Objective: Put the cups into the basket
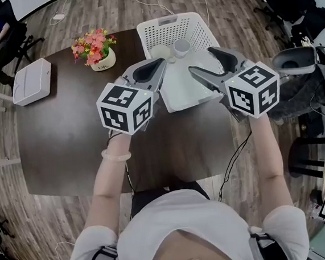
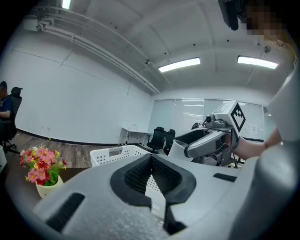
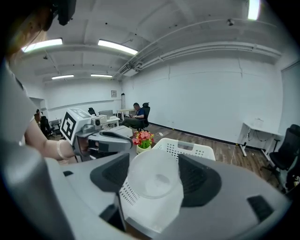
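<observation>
above the dark table (image 1: 66,136), the right gripper (image 3: 153,164) is clamped on a translucent white cup (image 3: 154,190), with its jaws set wide against the cup's sides. the cup is held clear of the table, on the near side of the white basket (image 1: 169,26). the left gripper (image 2: 151,159) is level beside it, jaw tips together, nothing between them. two cups (image 1: 181,46) sit inside the basket at its near end. a flower pot (image 1: 95,50) stands on the table left of the basket.

The right gripper (image 3: 152,174) holds a translucent cup (image 3: 151,190) between its jaws, white basket (image 3: 197,150) beyond.
</observation>
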Demonstrator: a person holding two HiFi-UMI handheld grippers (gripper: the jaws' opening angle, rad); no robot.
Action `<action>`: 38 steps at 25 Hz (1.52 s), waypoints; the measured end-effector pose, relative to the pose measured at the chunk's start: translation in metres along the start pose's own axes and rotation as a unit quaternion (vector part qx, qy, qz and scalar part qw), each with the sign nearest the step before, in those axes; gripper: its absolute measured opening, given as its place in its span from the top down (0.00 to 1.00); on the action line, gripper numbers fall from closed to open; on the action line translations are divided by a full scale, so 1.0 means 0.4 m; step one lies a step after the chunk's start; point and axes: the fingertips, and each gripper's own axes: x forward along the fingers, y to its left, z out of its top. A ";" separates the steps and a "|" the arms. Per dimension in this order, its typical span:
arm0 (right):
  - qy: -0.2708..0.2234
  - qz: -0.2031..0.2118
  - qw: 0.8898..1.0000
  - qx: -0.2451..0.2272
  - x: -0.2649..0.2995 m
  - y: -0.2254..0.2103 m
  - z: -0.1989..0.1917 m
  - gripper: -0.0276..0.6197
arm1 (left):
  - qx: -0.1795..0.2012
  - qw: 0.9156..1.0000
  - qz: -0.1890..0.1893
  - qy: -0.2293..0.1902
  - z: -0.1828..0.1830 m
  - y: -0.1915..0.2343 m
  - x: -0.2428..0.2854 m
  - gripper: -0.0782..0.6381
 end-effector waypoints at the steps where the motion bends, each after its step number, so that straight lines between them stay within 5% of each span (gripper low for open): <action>1: 0.004 0.001 1.000 -0.001 0.012 -0.009 -0.010 0.44 | -0.004 1.000 0.004 0.002 -0.011 0.010 0.005 0.88; 9: 0.019 0.044 0.999 -0.022 0.121 -0.056 -0.041 0.44 | -0.023 0.998 0.051 0.000 -0.056 0.103 0.026 0.88; 21: 0.012 0.209 0.975 -0.076 0.298 -0.034 -0.111 0.44 | -0.006 0.994 0.106 0.000 -0.107 0.197 0.013 0.88; 38: 0.136 0.269 0.941 -0.151 0.414 0.074 -0.366 0.44 | -0.038 0.993 0.109 0.012 -0.186 0.217 -0.018 0.88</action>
